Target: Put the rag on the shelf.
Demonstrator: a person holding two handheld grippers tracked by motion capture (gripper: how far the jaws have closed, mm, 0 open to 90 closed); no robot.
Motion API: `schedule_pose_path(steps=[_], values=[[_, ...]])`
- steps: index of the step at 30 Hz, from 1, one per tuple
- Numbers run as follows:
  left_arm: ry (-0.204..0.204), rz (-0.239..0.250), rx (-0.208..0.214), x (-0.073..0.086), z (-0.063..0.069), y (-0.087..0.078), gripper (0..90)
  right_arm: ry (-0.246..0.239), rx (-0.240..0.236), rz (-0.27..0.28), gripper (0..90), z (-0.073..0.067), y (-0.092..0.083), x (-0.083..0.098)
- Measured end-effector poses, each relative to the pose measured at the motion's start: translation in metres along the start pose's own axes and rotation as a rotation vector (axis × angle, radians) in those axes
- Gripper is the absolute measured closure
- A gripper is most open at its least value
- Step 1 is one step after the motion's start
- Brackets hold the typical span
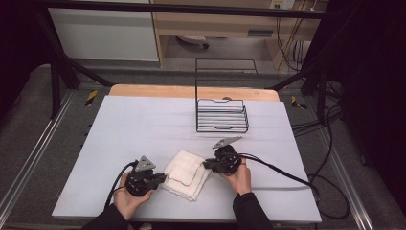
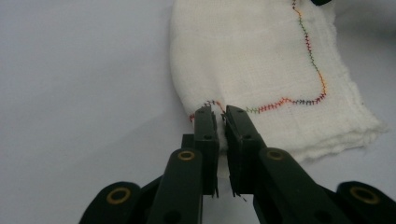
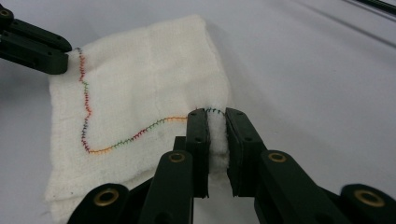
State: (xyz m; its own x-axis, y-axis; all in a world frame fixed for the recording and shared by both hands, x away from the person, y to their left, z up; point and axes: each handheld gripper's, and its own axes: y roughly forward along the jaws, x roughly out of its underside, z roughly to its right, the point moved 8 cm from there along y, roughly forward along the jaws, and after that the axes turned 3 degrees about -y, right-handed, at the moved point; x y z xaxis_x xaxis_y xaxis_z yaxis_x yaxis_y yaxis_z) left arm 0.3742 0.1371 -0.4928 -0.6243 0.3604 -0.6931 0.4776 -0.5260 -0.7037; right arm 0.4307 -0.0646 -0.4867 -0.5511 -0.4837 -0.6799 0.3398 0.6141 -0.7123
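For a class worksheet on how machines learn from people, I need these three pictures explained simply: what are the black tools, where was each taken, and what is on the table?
A person holds two hand-held clamps. The high view looks down on the pale grey table; the others look along each clamp's jaws. The left gripper and right gripper each pinch an edge of the folded white cloth with multicoloured stitching. A black wire rack stands farther back.
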Motion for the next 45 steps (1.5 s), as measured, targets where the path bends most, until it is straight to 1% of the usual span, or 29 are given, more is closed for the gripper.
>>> schedule_pose_path(steps=[5,7,9,11,14,18,20,23,25,26,27,29,31,32,34,36,39,41,42,44,45], values=[[0.011,-0.001,-0.001,0.0,-0.001,0.001,82.1,-0.003,0.009,-0.003,79.5,0.003,0.004,0.006],[0.017,-0.001,0.001,0.0,-0.002,0.001,81.3,0.003,0.012,0.007,79.0,0.004,0.006,0.007],[0.024,0.005,0.004,-0.001,-0.003,0.0,79.2,0.007,0.012,0.01,78.5,0.004,0.006,0.008],[0.027,0.017,0.002,-0.004,-0.004,-0.002,76.7,0.002,0.015,0.012,78.0,0.004,0.006,0.009],[0.016,0.027,0.004,-0.008,-0.007,-0.005,74.2,-0.005,0.016,0.019,78.1,0.004,0.006,0.008],[0.011,0.03,0.008,-0.011,-0.011,-0.006,69.1,0.0,0.016,0.017,78.6,0.004,0.006,0.009],[0.004,0.023,0.016,-0.011,-0.011,-0.007,66.3,0.007,0.012,0.015,79.6,0.003,0.005,0.009],[-0.002,0.002,0.023,-0.006,-0.009,-0.004,65.1,0.014,0.013,0.01,80.3,0.002,0.004,0.01],[-0.006,-0.027,0.025,0.0,-0.009,-0.001,65.1,0.012,0.014,0.007,80.4,0.002,0.004,0.011],[-0.017,-0.033,0.03,0.002,-0.009,0.0,65.4,0.01,0.017,0.004,80.5,0.001,0.003,0.011],[-0.032,-0.045,0.044,0.004,-0.008,0.001,66.8,0.006,0.017,0.004,80.6,0.001,0.003,0.012],[-0.037,-0.053,0.056,0.005,-0.007,0.001,70.5,0.01,0.015,0.005,80.6,0.001,0.001,0.014],[-0.037,-0.064,0.053,0.005,-0.007,0.002,76.1,0.021,0.014,0.006,80.7,0.0,0.001,0.016],[-0.047,-0.063,0.053,0.004,-0.007,0.002,79.3,0.022,0.015,0.003,80.7,-0.001,0.0,0.017],[-0.051,-0.075,0.053,0.002,-0.007,0.002,82.6,0.021,0.017,-0.002,80.7,-0.003,-0.002,0.019],[-0.039,-0.075,0.043,0.0,-0.008,0.003,83.9,0.015,0.019,-0.009,80.6,-0.005,-0.006,0.021],[-0.026,-0.067,0.017,-0.005,-0.013,0.005,84.5,0.022,0.014,-0.012,80.4,-0.009,-0.01,0.027],[-0.033,-0.065,0.01,-0.008,-0.014,0.008,84.5,0.029,0.008,-0.011,80.0,-0.012,-0.011,0.031],[-0.03,-0.064,0.008,-0.008,-0.014,0.009,84.5,0.027,0.008,-0.014,78.7,-0.013,-0.012,0.033],[-0.018,-0.057,-0.002,-0.007,-0.014,0.008,84.4,0.015,0.019,0.005,73.1,-0.012,-0.014,0.03],[-0.019,-0.049,-0.001,-0.006,-0.013,0.008,84.4,0.0,0.022,0.021,66.2,-0.011,-0.015,0.028]])
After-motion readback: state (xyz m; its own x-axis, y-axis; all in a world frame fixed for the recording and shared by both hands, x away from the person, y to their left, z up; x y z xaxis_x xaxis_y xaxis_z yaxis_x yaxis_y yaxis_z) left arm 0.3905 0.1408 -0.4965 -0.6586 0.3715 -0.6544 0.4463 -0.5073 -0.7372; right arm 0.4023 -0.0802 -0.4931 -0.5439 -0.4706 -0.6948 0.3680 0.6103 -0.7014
